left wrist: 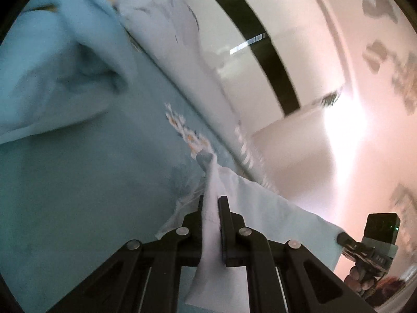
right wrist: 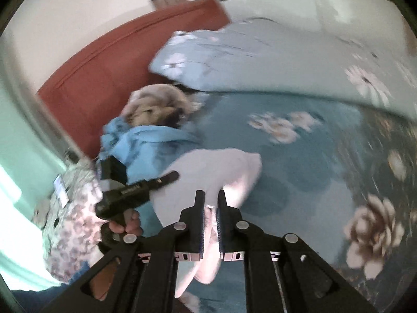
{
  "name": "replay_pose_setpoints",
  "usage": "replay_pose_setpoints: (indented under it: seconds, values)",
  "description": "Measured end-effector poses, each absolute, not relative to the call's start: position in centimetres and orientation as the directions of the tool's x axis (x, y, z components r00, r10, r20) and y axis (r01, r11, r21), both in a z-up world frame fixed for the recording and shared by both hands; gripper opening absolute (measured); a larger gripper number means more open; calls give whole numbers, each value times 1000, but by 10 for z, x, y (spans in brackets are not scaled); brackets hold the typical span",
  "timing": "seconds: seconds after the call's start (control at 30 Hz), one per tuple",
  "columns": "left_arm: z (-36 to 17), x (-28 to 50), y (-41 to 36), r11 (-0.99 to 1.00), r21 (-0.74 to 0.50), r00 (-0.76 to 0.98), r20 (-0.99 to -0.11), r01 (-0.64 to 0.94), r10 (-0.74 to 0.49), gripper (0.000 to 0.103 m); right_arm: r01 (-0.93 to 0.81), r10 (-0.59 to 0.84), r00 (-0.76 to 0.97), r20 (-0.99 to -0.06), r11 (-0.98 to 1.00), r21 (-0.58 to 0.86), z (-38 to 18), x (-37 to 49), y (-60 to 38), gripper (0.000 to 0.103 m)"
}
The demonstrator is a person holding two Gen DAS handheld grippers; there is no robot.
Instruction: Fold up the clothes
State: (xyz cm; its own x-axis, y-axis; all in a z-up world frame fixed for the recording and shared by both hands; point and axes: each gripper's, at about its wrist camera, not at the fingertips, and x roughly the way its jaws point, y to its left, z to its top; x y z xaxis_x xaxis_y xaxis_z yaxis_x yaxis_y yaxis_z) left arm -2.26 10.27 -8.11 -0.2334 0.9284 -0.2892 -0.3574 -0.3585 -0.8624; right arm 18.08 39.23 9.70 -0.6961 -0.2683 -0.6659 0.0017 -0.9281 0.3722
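A pale whitish-blue garment [left wrist: 263,203] hangs stretched between my two grippers above the bed. My left gripper [left wrist: 211,199] is shut on one edge of it; the cloth runs off to the right to my right gripper [left wrist: 341,238], seen small at the lower right. In the right wrist view my right gripper [right wrist: 211,194] is shut on the same garment [right wrist: 208,172], which spreads away to the left toward my left gripper [right wrist: 172,175]. The views are blurred.
The bed [right wrist: 312,172] has a teal sheet with pale flowers. A light blue cloth [right wrist: 146,140], a furry beige item [right wrist: 153,104], a floral quilt [right wrist: 260,57] and a red headboard [right wrist: 99,60] lie beyond. A white wall [left wrist: 325,78] stands on the right.
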Motion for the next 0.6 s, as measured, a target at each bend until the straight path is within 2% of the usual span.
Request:
replay_pose_setpoints:
  seconds: [0.07, 0.2, 0.3, 0.37, 0.5, 0.6]
  values:
    - [-74, -14, 73, -343, -872, -292, -247, -350, 924, 8, 68, -306, -693, -653, -929, 363, 112, 176, 368, 8]
    - [-49, 1, 46, -363, -849, -357, -226, -384, 906, 8, 162, -397, -685, -611, -901, 404, 128, 172, 347, 8]
    - [-34, 11, 39, -386, -826, -383, -228, -411, 895, 8, 141, -427, -681, -595, -874, 466, 115, 173, 372, 8]
    - [-37, 16, 61, -409, -804, -351, -267, -433, 897, 8, 86, -414, -672, -614, -867, 490, 94, 173, 397, 8]
    - [-82, 25, 135, -523, -722, -260, -454, -453, 852, 8, -92, -360, -640, -679, -841, 533, 23, 178, 466, 8]
    - [-113, 28, 167, -548, -722, -217, -506, -423, 835, 8, -199, -344, -625, -700, -798, 569, -17, 187, 508, 7]
